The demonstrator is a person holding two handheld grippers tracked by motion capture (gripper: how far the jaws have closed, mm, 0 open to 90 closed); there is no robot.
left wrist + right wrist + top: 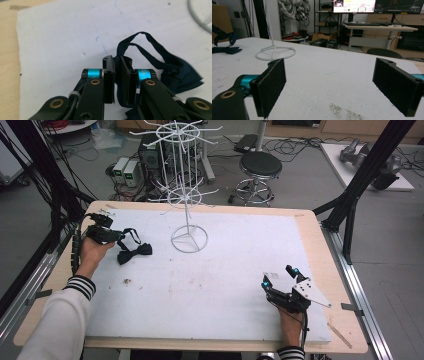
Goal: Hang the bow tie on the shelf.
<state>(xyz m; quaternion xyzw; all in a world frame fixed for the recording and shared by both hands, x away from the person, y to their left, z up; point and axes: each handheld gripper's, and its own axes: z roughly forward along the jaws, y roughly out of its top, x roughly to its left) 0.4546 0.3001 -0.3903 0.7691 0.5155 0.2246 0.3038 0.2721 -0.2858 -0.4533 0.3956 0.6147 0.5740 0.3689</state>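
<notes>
At about ten o'clock on the white-covered bench [225, 270], the left gripper [116, 236] has its jaws pinched narrow on the strap of a dark navy fabric bow tie [175, 72], whose bow lies on the cover just beside the jaws. The right gripper [279, 276] rests at four o'clock, jaws wide and holding nothing. A white wire display rack [188, 195] stands on its ring base at twelve o'clock.

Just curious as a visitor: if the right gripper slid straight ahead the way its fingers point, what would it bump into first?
Probably the white wire stand; its ring base sits ahead, slightly left of the open right gripper. Depth is unclear, so it might pass beside it.
</notes>
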